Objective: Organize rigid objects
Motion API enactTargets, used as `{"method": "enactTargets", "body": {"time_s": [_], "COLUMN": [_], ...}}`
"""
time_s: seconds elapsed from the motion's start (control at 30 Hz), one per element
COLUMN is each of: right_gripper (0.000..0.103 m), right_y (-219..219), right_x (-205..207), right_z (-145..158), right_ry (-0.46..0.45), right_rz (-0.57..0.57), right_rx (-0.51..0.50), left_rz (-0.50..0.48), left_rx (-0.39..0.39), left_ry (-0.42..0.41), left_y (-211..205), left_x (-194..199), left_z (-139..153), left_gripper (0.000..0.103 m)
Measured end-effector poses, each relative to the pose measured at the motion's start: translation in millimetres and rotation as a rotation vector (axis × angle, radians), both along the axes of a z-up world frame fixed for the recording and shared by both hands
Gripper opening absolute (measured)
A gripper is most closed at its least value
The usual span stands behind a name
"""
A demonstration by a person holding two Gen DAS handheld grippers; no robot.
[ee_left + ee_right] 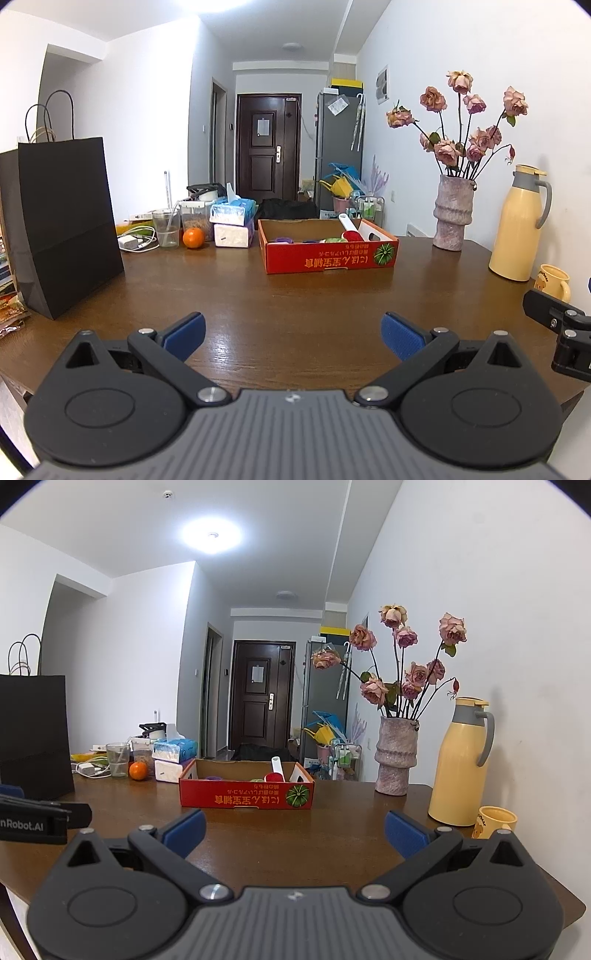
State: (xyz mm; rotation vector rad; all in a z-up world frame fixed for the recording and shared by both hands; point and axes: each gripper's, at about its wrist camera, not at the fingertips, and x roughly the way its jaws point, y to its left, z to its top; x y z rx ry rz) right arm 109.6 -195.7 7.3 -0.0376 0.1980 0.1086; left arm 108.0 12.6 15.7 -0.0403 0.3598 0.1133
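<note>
A red cardboard box (pixel 332 258) (pixel 245 794) stands on the brown table (pixel 258 302) (pixel 332 812), well ahead of both grippers. Inside it lie a white-handled red lint roller (pixel 351 230) (pixel 275 771), a purple item (pixel 284 240) and something green (pixel 334 240). My left gripper (pixel 293 334) is open above the near table edge, nothing between its blue pads. My right gripper (pixel 294 830) is likewise open and empty. Part of the right gripper shows at the right edge of the left wrist view, and part of the left gripper at the left edge of the right wrist view.
A black paper bag (pixel 66 229) stands at left. Behind are an orange (pixel 193 237), a glass (pixel 165 229), tissue packs (pixel 232 225) and a charger with cable. At right stand a vase of roses (pixel 452 218), a yellow thermos (pixel 517 225) and a yellow mug (pixel 554 282).
</note>
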Motion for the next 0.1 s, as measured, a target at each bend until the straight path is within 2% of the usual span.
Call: {"method": "enactTargets", "body": {"time_s": [0.1], "right_gripper": [0.103], "right_y": [1.2], "right_x": [2.2], "right_z": [-1.1], "right_ry": [0.004], "right_rz": [0.001], "right_rx": [-0.004], "left_rz": [-0.003], "left_rx": [-0.004], "left_ry": [0.003], "left_y": [0.0], "left_x": [1.5], "left_z": [-0.7], "left_gripper": [0.103]}}
